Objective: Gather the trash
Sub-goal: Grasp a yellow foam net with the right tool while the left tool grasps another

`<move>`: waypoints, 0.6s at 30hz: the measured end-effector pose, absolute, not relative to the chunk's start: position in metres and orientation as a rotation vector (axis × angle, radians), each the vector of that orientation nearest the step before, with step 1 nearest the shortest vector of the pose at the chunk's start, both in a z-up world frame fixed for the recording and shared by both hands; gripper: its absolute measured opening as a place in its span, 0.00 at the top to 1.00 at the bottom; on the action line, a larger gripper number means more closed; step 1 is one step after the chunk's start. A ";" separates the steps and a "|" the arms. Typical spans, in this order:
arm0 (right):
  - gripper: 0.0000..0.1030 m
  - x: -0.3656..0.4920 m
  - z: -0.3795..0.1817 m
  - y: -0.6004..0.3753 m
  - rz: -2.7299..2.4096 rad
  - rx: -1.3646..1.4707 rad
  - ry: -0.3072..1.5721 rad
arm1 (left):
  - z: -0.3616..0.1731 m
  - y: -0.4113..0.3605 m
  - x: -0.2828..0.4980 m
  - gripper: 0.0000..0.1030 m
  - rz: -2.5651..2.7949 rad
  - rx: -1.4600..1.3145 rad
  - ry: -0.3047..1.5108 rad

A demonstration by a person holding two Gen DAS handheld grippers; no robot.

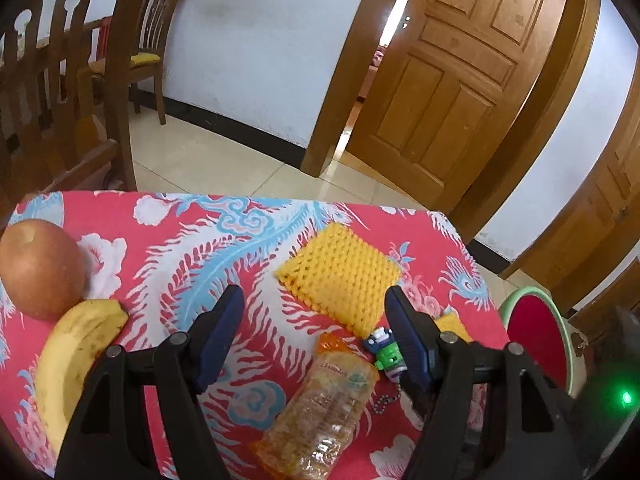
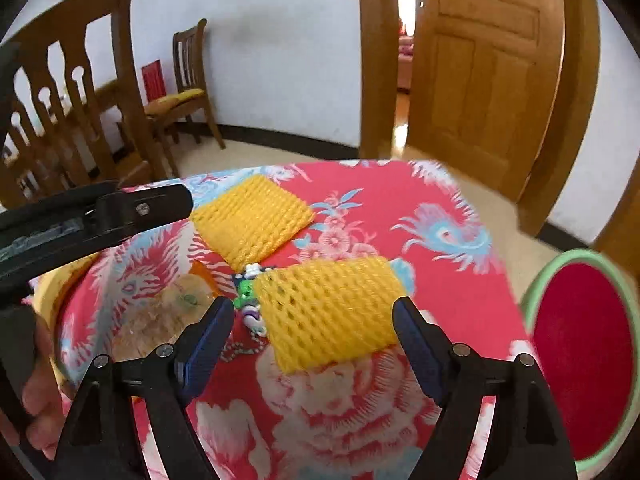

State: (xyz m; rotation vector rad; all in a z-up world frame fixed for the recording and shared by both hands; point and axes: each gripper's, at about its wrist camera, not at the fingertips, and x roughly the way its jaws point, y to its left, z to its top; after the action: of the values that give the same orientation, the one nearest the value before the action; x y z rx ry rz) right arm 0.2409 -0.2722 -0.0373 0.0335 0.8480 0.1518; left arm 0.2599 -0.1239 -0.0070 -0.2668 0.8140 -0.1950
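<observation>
Two yellow foam fruit nets lie on the red patterned tablecloth (image 2: 400, 208). The far net (image 1: 338, 276) (image 2: 250, 220) is flat. The near net (image 2: 330, 312) lies between my right gripper's open fingers; only its corner (image 1: 452, 326) shows in the left wrist view. A crumpled clear plastic bottle (image 1: 320, 412) (image 2: 160, 320) lies below my open left gripper (image 1: 314, 300). My right gripper (image 2: 314, 312) is open and empty. A red bin with a green rim (image 1: 538, 340) (image 2: 580, 356) stands off the table's right side.
A small green and white toy on a bead chain (image 1: 386, 354) (image 2: 250, 300) lies between bottle and nets. A banana (image 1: 72, 360) and an apple (image 1: 40, 268) lie at the left. Wooden chairs (image 1: 60, 92) stand at the left, a door (image 1: 460, 80) behind.
</observation>
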 end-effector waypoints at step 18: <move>0.90 0.223 -0.040 -0.351 0.173 0.395 0.835 | -0.044 -0.175 0.307 0.24 -0.192 -0.110 0.949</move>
State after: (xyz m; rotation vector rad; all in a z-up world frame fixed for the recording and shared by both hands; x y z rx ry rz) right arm 0.2231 -0.3511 -0.0404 0.3953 0.8349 0.1729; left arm 0.3074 -0.1751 -0.0440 -0.1099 0.9494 -0.1919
